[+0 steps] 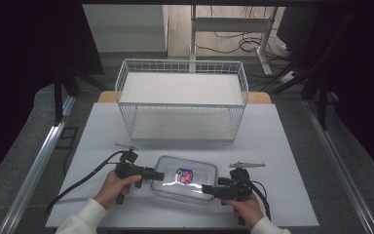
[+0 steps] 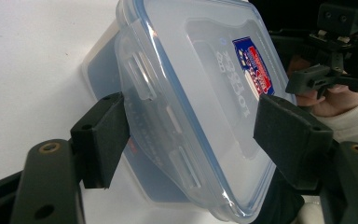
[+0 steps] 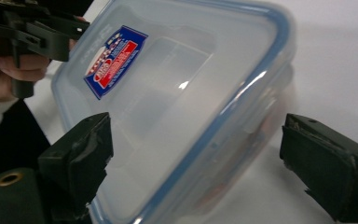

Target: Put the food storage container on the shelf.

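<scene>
A clear plastic container (image 1: 195, 184) with a blue-sealed lid and a red and blue label (image 1: 184, 175) lies flat on the white table (image 1: 272, 146), near the front edge. My left gripper (image 1: 159, 175) points at its left end. In the left gripper view the container (image 2: 191, 84) end sits between that gripper's (image 2: 196, 135) pads, one by the side wall, one over the lid; I see no firm pressing. My right gripper (image 1: 205, 189) is at the front right corner. Its (image 3: 196, 154) pads straddle that corner of the container (image 3: 177, 79) with a gap on the right.
A white wire basket shelf (image 1: 182, 102) with two tiers stands on the table behind the container. A person's hands hold both grippers from the front edge, and cables trail off to the left and right. Bare table lies to both sides.
</scene>
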Motion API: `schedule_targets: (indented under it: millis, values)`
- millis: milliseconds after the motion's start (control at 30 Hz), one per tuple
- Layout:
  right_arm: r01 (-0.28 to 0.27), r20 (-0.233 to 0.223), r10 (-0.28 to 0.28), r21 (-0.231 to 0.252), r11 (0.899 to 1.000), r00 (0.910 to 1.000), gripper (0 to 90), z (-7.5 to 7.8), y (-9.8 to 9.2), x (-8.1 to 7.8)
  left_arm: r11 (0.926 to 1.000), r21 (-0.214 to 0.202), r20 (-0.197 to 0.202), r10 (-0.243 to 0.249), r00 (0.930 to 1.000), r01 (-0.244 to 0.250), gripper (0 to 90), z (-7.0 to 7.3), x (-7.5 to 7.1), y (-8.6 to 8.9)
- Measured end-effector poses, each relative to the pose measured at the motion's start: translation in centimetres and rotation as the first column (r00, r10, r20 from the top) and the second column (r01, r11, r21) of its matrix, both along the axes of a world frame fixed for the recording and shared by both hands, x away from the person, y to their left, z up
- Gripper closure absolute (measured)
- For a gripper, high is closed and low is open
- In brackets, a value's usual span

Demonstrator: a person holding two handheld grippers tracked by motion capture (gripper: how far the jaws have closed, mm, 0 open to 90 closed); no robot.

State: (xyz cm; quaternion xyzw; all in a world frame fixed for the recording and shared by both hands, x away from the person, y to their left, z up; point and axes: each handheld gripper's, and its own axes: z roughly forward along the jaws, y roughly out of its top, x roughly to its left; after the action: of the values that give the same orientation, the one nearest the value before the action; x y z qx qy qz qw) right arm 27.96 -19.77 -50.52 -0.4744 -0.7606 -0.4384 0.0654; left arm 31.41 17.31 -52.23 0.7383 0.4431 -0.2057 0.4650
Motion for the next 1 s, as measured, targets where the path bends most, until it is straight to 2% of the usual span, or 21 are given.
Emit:
schedule_targets:
  millis: [33, 100, 267, 333, 367, 400, 433, 467, 767, 1000]
  values:
    - [0.0, 0.0, 0.0, 0.0, 1.0, 1.0, 10.7, 0.0, 0.0, 0.0, 1.0, 0.0, 0.0, 0.0, 1.0, 0.0, 26.8, 0.0, 0.0, 0.0]
    - [-0.002, -0.025, 0.003, 0.03, 1.0, 0.9997, 15.9, 0.0, 0.1, 0.0, 1.0, 0.004, -0.005, 0.008, 1.0, -0.008, 27.9, 0.0, 0.0, 0.0]
    - [0.042, -0.064, -0.038, 0.064, 0.997, 0.9972, 31.2, 0.3, -0.5, 0.1, 0.9998, 0.02, -0.015, 0.009, 0.9998, -0.009, 30.4, 0.1, -0.2, -0.1]
    - [0.077, -0.094, -0.069, 0.085, 0.993, 0.9932, 36.3, 0.3, -0.7, 0.0, 0.9995, 0.031, -0.013, 0.01, 0.9999, -0.01, 33.3, 0.3, -0.3, 0.0]
    - [0.077, -0.094, -0.069, 0.085, 0.993, 0.9932, 36.3, 0.3, -0.7, 0.0, 0.9995, 0.029, -0.011, 0.013, 0.9999, -0.013, 34.3, 0.3, -0.4, 0.1]
    - [0.111, -0.129, -0.096, 0.112, 0.988, 0.987, 41.9, 0.4, -1.1, -0.1, 0.9994, 0.029, -0.008, 0.019, 0.9998, -0.019, 35.5, 0.4, -0.5, 0.1]
    - [0.111, -0.129, -0.096, 0.112, 0.988, 0.987, 41.9, 0.4, -1.1, -0.1, 0.9994, 0.029, -0.004, 0.021, 0.9998, -0.021, 35.5, 0.5, -0.6, 0.1]
    - [0.126, -0.145, -0.107, 0.134, 0.983, 0.9836, 45.5, 0.5, -1.4, -0.3, 0.9994, 0.028, 0.001, 0.021, 0.9998, -0.021, 37.6, 0.6, -0.6, 0.2]
    - [0.124, -0.127, -0.107, 0.135, 0.983, 0.9862, 49.4, 1.1, -1.5, -0.9, 0.9997, 0.016, 0.017, 0.018, 0.9997, -0.019, 44.0, 1.4, -1.4, 0.7]
    - [0.13, -0.117, -0.115, 0.133, 0.982, 0.9865, 50.8, 1.5, -1.5, -1.1, 0.9992, 0.002, 0.031, 0.04, 0.9987, -0.04, 46.4, 1.8, -1.7, 0.7]
